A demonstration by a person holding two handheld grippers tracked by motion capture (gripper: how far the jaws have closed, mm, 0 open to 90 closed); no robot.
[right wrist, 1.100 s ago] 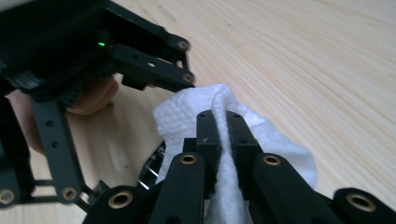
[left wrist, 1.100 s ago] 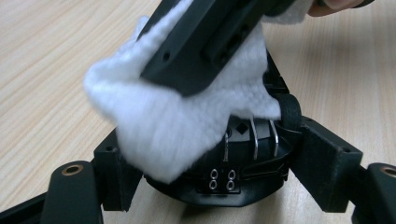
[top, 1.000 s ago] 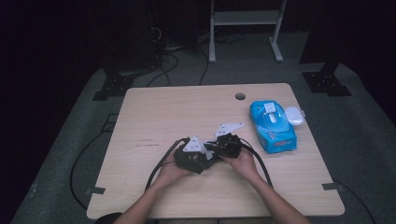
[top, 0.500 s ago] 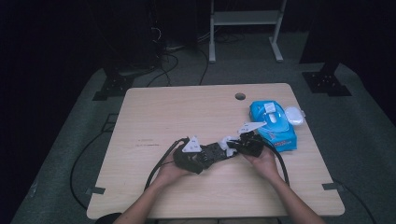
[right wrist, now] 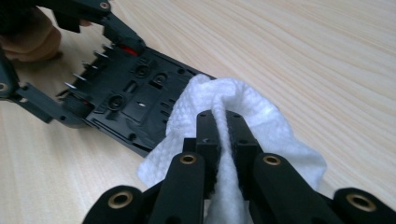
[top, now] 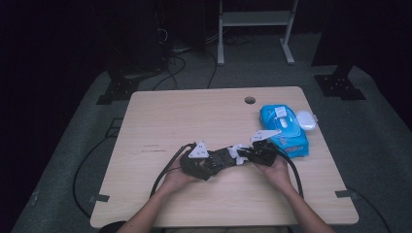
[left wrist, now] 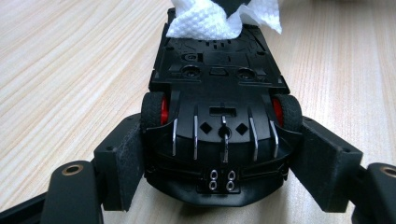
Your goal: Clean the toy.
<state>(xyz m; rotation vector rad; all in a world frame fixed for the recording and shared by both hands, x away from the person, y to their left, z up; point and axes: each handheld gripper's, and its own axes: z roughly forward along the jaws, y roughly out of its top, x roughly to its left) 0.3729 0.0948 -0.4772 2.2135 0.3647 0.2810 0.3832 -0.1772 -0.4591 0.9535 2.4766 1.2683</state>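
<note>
Moved: right gripper (top: 241,156) has shifted right, toward the blue wipes pack (top: 284,130).
Right jaws: pinching white wipe (right wrist: 224,116).
Left gripper (left wrist: 219,158): clamps upturned toy car (left wrist: 217,100).

three cameras on one tabletop: one high and far, two riding low and close.

the high view looks forward and down from the person's side, taking in the whole table (top: 160,116). the left gripper view sits just above the wood, facing along its jaws at the toy car (left wrist: 219,116) underside. the right gripper view looks back at that same car (right wrist: 126,98); the white wipe (right wrist: 243,116) appears in both.
</note>
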